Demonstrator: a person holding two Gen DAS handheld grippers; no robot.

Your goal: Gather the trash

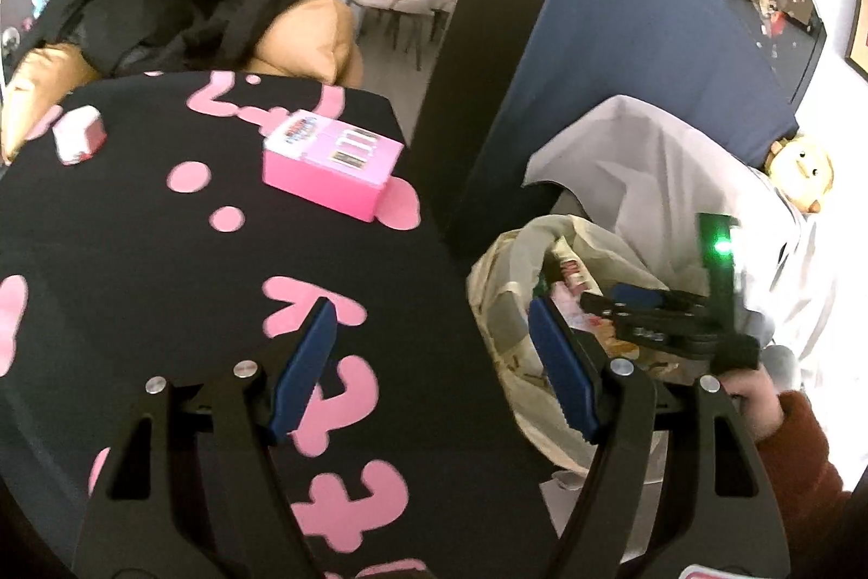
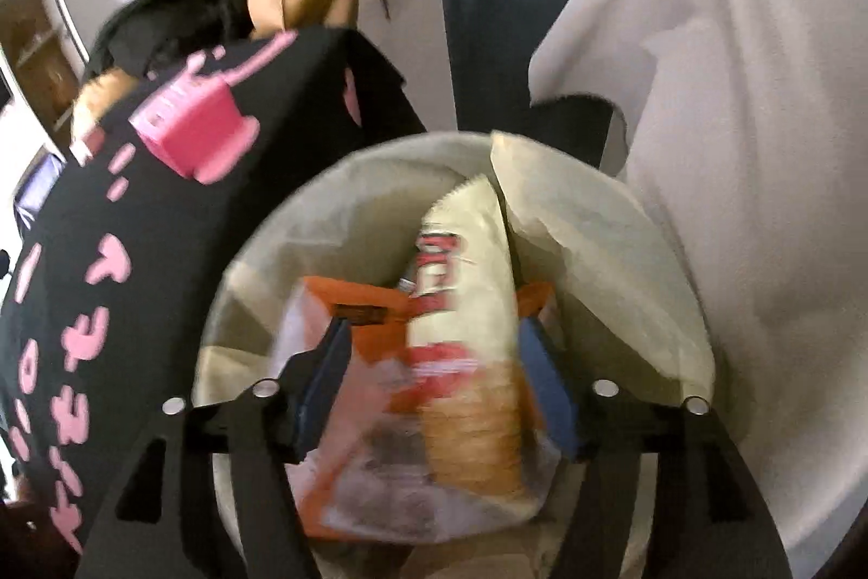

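A lined trash bin (image 2: pixel 607 253) stands beside a black table with pink marks (image 1: pixel 163 286). In the right wrist view my right gripper (image 2: pixel 434 362) is open right above the bin; a cream snack wrapper (image 2: pixel 466 362) and an orange packet (image 2: pixel 358 307) lie between and below its fingers, blurred. In the left wrist view my left gripper (image 1: pixel 428 362) is open and empty over the table's right edge, with the bin (image 1: pixel 504 286) to its right and the right gripper (image 1: pixel 624 307) over it. A pink box (image 1: pixel 331 166) and a small white-and-red carton (image 1: pixel 78 134) lie on the table.
A white cloth (image 2: pixel 732 118) drapes over something right of the bin. A dark blue panel (image 1: pixel 624 52) stands behind. A tan sofa with black clothes (image 1: pixel 179 4) is beyond the table. A stuffed toy (image 1: pixel 800 169) sits at the right.
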